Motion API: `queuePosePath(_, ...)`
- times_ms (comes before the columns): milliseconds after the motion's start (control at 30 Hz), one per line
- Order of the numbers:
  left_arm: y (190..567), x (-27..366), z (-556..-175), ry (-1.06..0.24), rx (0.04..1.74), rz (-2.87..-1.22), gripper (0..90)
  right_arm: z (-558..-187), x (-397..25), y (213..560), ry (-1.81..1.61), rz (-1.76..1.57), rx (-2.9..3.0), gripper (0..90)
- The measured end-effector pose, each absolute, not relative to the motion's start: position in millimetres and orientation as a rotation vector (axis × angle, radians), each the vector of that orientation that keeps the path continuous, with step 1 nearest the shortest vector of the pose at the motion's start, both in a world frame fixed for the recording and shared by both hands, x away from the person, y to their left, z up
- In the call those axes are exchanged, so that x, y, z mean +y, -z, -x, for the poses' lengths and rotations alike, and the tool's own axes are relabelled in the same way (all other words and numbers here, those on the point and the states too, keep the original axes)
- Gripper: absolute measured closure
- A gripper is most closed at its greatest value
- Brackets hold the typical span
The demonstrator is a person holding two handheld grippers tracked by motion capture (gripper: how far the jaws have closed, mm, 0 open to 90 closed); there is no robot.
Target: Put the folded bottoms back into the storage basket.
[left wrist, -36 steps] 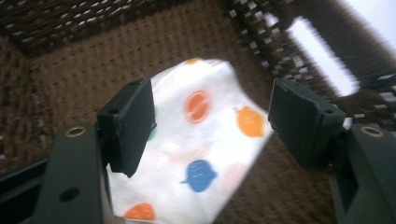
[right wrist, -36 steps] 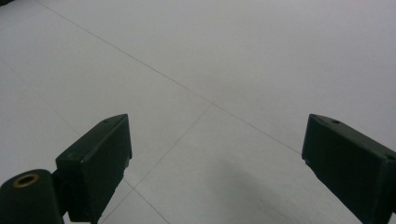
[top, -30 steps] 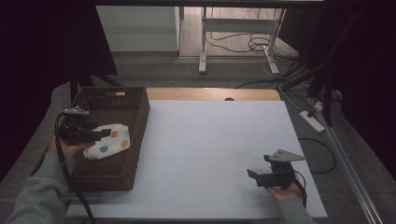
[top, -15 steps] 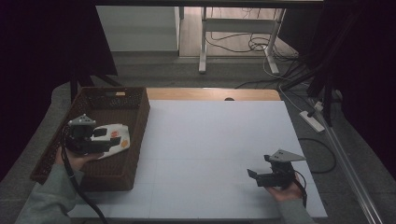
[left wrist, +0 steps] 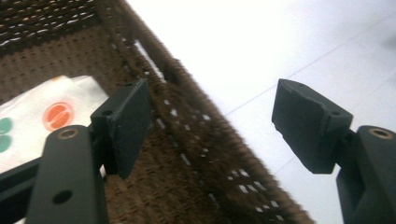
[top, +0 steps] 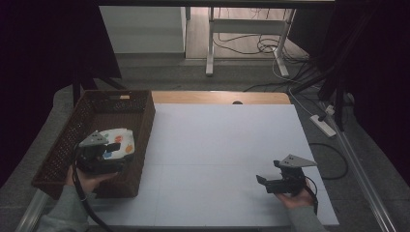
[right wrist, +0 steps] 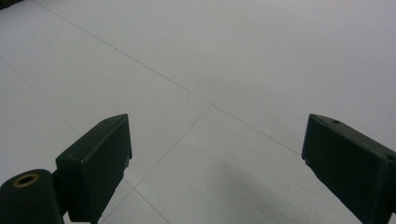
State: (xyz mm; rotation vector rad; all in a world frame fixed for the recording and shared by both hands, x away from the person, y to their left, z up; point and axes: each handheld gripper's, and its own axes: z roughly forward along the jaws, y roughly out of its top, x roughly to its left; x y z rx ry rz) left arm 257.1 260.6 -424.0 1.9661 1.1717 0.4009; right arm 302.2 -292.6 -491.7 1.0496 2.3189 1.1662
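At about nine o'clock on the table (top: 222, 145), a brown woven basket (top: 58, 150) sits along the left edge. Inside it lies a white packet (top: 121, 140) printed with orange and green dots, flat on the basket floor. The left gripper (top: 116, 147) is held over the basket's near half, at roughly eight o'clock, its grey plate on top. In the left gripper view its jaws stand wide apart and grasp nothing: one fingertip (left wrist: 123, 126) hangs just beside the packet (left wrist: 42, 116), over the basket floor, and the other hangs beyond the basket's wall (left wrist: 196, 121), above the white table (left wrist: 261, 51). Whether the inner fingertip touches the packet cannot be told. At about five o'clock the right gripper (top: 263, 181) is held low over bare table, well apart from the basket. Its jaws too are spread wide with nothing between them, only the white surface (right wrist: 219, 70) beneath
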Motion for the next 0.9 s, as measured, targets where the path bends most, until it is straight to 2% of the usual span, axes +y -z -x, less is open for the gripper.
queuePosePath(367, 433, 238, -242, -0.42, 1.103, -1.978, 25.8, -303, -294, 492, -1.17, -1.051, 2.319, 8.5)
queuePosePath(900, 439, 232, -235, -0.424, 1.087, -1.988, 25.3, -303, -297, 490, -1.181, -1.052, 2.305, 8.5)
